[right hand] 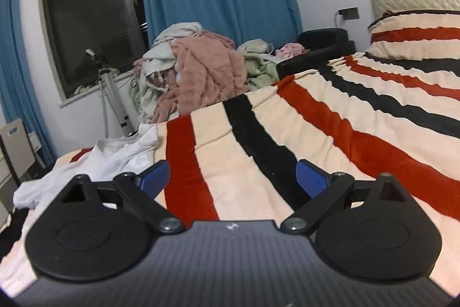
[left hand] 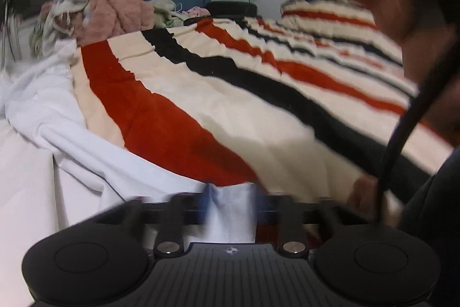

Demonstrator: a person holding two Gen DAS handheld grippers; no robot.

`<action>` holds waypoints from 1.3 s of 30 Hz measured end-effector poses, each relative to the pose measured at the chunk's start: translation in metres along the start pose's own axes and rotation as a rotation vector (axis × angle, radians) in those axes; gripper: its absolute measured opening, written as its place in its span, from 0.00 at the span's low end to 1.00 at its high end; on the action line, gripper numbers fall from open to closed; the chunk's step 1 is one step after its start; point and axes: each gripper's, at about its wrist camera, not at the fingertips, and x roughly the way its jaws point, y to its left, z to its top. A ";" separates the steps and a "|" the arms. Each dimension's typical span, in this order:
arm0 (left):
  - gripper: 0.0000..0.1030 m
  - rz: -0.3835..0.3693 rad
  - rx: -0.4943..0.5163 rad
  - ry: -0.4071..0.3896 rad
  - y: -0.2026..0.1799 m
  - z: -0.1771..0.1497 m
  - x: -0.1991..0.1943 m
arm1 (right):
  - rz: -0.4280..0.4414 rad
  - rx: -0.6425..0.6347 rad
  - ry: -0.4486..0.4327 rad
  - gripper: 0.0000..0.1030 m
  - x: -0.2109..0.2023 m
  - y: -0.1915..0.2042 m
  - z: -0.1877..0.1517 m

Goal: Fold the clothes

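Left gripper (left hand: 231, 209) pinching white shirt (left hand: 86, 151), right gripper (right hand: 231, 177) wide and empty: grasp opposite edge, pull flat on blanket (right hand: 316, 134).

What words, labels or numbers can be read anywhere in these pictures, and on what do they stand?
No readable text in either view.
Small white emblem on the right gripper housing: a symbol, too small to read.
The same emblem on the left gripper housing: too small and blurred.
White garment, striped blanket: no print visible.

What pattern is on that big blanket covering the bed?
The bed's woolly blanket has cream, red and black stripes, clearest in the right wrist view.
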 end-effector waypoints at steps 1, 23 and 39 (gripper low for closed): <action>0.05 -0.003 -0.036 -0.026 0.007 0.003 -0.008 | -0.012 -0.004 -0.020 0.93 -0.003 0.000 0.001; 0.05 0.184 -0.725 -0.162 0.165 -0.044 -0.248 | 0.051 -0.058 -0.060 0.93 -0.039 0.013 0.002; 0.07 0.229 -0.857 -0.084 0.190 -0.062 -0.222 | 0.502 0.341 0.848 0.50 0.028 0.055 -0.126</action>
